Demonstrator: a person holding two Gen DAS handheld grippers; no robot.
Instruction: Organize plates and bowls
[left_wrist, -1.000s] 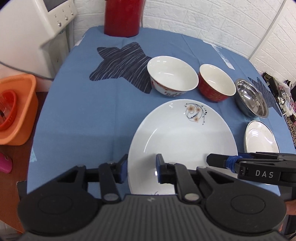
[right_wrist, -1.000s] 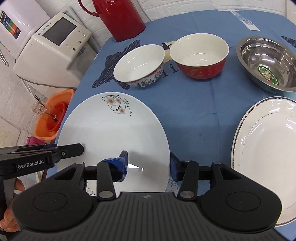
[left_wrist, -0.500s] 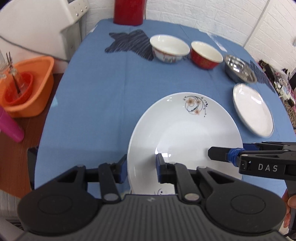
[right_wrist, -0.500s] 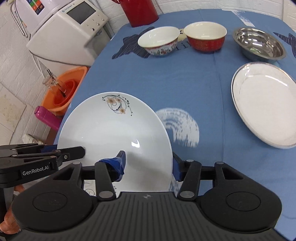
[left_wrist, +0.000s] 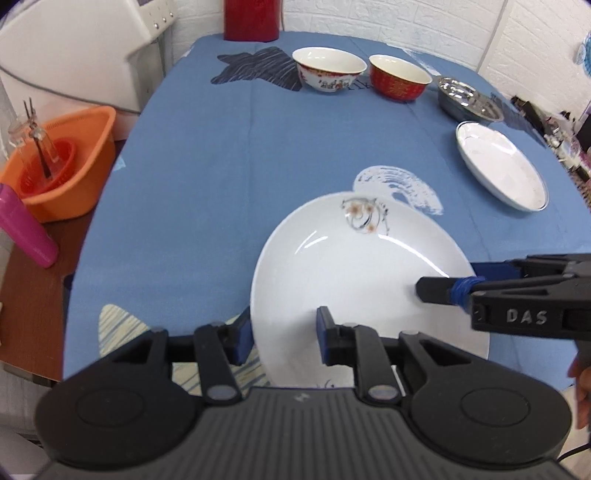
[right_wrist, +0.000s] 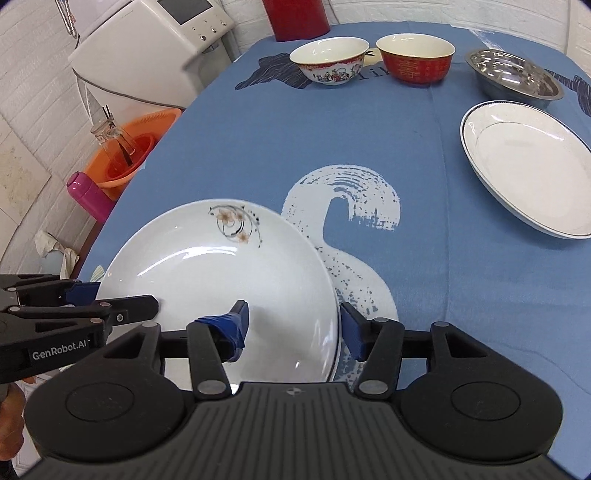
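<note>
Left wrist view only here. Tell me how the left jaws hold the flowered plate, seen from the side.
Observer: The right wrist view shows the left gripper pinching the flowered plate at its left rim, one finger on top and a blue pad underneath.
Operator: Report anything beyond that rim that I can't see.
Observer: A crumpled pale cloth lies below the table edge, near the pink bottle.
</note>
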